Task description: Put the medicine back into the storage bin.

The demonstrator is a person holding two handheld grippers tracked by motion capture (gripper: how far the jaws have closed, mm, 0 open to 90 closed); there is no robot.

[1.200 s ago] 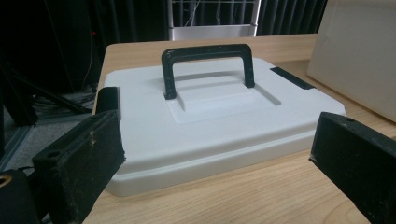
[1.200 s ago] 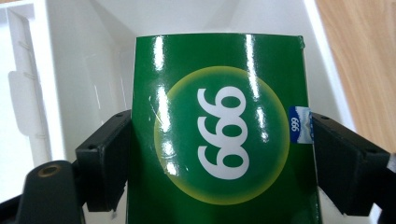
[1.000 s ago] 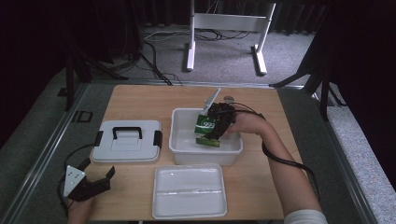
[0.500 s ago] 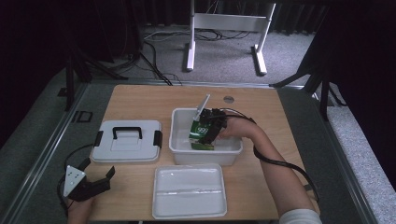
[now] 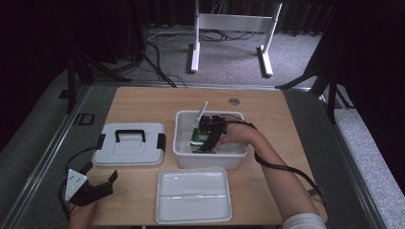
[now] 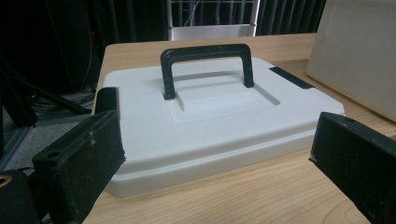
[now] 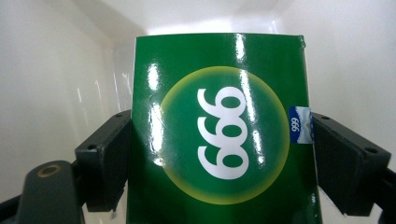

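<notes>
Right tongs [image 7: 219, 154], clamped on my green "999" box [image 7: 219, 126] inside the white bin [image 5: 210, 152], next release; left tongs [image 6: 215, 154] idle, agape.

Your right gripper [image 7: 219, 154] was black, and the box [image 7: 219, 126] between its jaws was glossy dark green with a yellow-green ringed disc carrying white digits, plus a small blue-and-white label at one edge. The bin [image 5: 184, 143] around it was plain white. Your left gripper [image 5: 93, 191] was also black, with a pale grey three-cornered plate on top. The case [image 6: 210, 121] ahead of it was light grey-white, its handle [image 6: 205, 58] and side latches black. The lid [image 5: 193, 194] lying near you was translucent white. The surface [image 5: 143, 102] showed a light wood grain. The floor was grey.
</notes>
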